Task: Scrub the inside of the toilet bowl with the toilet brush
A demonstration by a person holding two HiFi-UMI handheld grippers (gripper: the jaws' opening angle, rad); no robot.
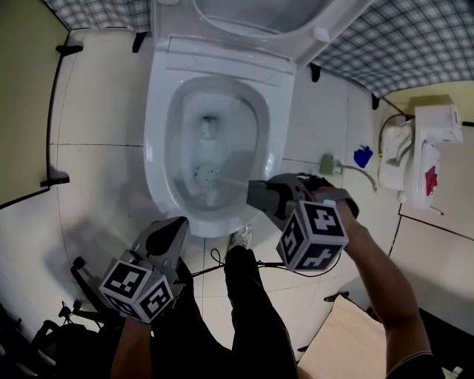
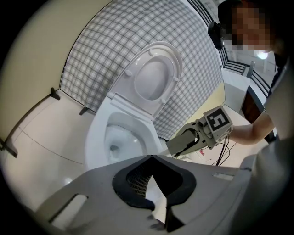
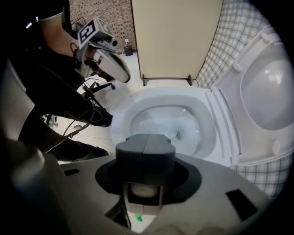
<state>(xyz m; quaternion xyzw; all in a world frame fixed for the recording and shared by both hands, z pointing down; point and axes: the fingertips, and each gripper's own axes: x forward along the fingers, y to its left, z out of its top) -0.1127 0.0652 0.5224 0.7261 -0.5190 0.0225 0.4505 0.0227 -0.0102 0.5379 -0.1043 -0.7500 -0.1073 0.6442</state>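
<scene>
The white toilet bowl [image 1: 159, 148] stands open with its lid up. My right gripper [image 1: 255, 194] is shut on the pale handle [image 1: 233, 181] of the toilet brush, whose round head [image 1: 205, 176] sits low inside the bowl against the near wall. In the right gripper view the jaws [image 3: 145, 137] are closed together over the white handle [image 3: 144, 192], and the brush head is hidden behind them. My left gripper [image 1: 174, 226] hangs in front of the bowl's near rim, shut and holding nothing. In the left gripper view its tips [image 2: 151, 157] meet, facing the bowl [image 2: 98, 133].
The raised seat and lid [image 1: 252, 22] lean against the checked wall. A white unit [image 1: 422, 148], a blue item [image 1: 363, 156] and a hose fitting [image 1: 329, 164] lie on the right. The person's leg [image 1: 248, 296], cables [image 1: 222, 263], a board [image 1: 348, 340] and black gear [image 1: 74, 311] fill the near floor.
</scene>
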